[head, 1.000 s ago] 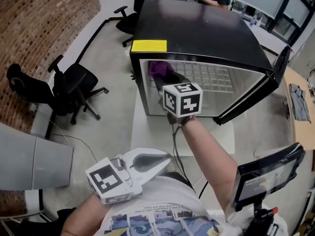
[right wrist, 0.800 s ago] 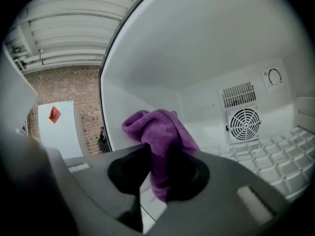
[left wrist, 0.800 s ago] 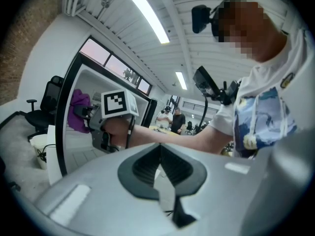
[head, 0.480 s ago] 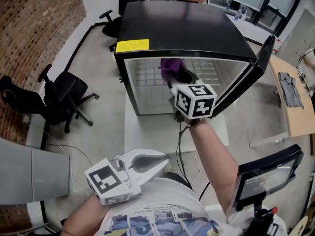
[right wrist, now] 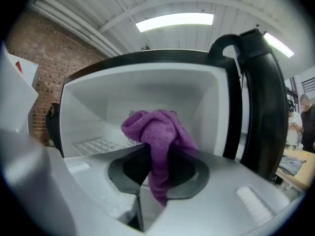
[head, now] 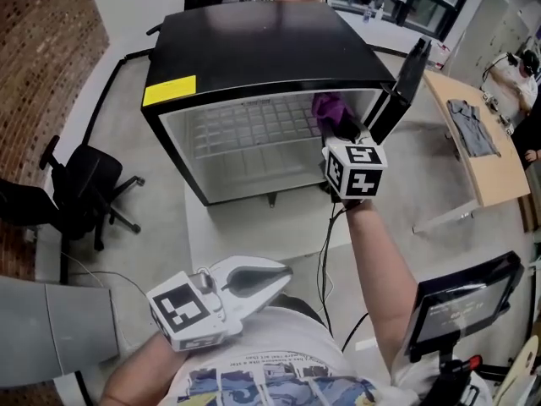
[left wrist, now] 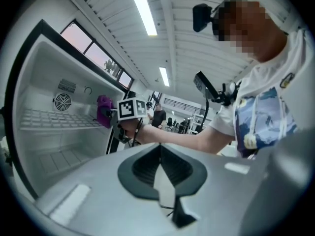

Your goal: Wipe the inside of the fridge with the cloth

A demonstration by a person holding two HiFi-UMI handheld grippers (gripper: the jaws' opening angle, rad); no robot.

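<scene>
right gripper (right wrist: 155,181) jaws clamped on one purple terry cloth (right wrist: 156,132), with the bunched end poking forward so it can rub surfaces. the cloth is at the right side of the open cavity of the one black mini fridge with white interior (head: 254,53), by the hinge-side wall; can't tell if it touches. left gripper (left wrist: 160,178) jaws pressed together, empty, parked low by the torso, likely just kept clear. one white wire shelf (head: 241,129) inside.

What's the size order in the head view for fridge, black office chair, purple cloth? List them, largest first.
1. Fridge
2. Black office chair
3. Purple cloth, pinched in the right claw
</scene>
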